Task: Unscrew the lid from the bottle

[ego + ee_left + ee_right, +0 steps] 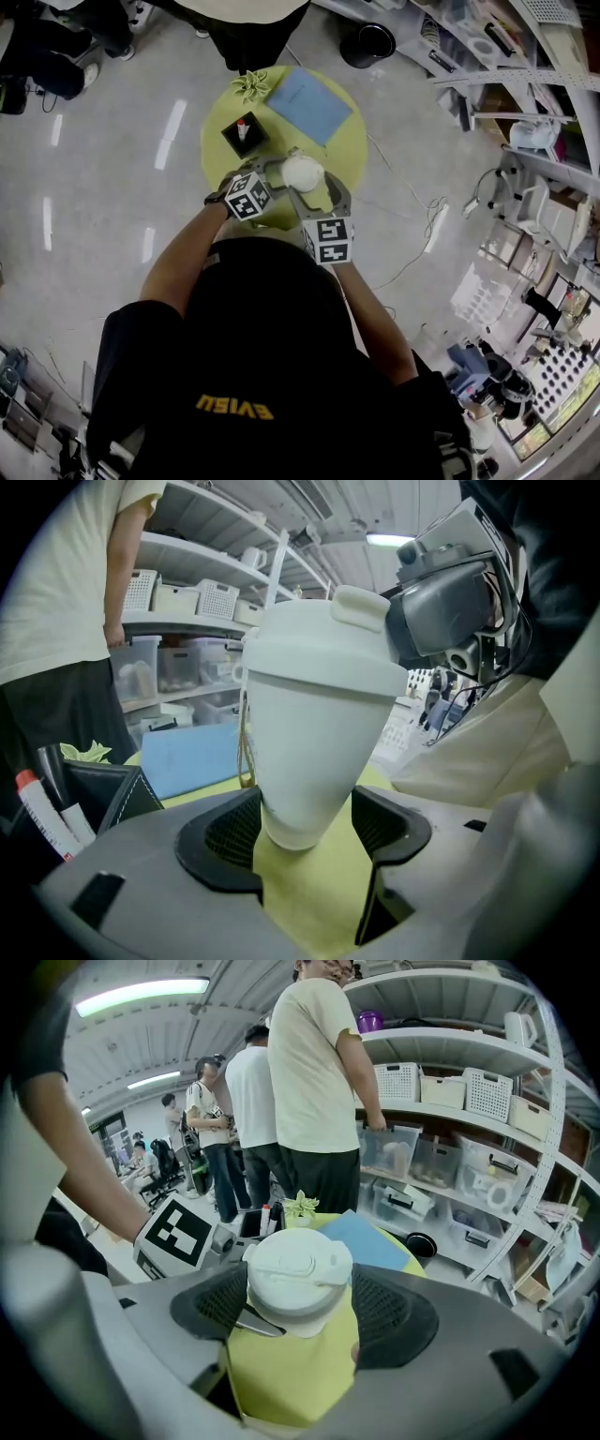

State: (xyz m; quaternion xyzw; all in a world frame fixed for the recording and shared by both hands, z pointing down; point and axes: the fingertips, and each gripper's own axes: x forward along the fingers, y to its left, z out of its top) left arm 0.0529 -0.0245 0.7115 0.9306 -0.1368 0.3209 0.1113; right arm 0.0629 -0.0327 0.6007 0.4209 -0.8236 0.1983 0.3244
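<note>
While the left fingers (220, 841) pinch the narrow foot of the upright bottle (314, 733), the right fingers (394, 1321) clamp its lid (298, 1274) at the top. Any twist should run about that vertical axis.

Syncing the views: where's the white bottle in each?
Head view: bottle mid-frame, on the yellow table.
Left gripper view: bottle centre, base between the jaws.
Right gripper view: lower centre, lid facing the camera.
Shared landmark: blue sheet, beyond the bottle in each.
</note>
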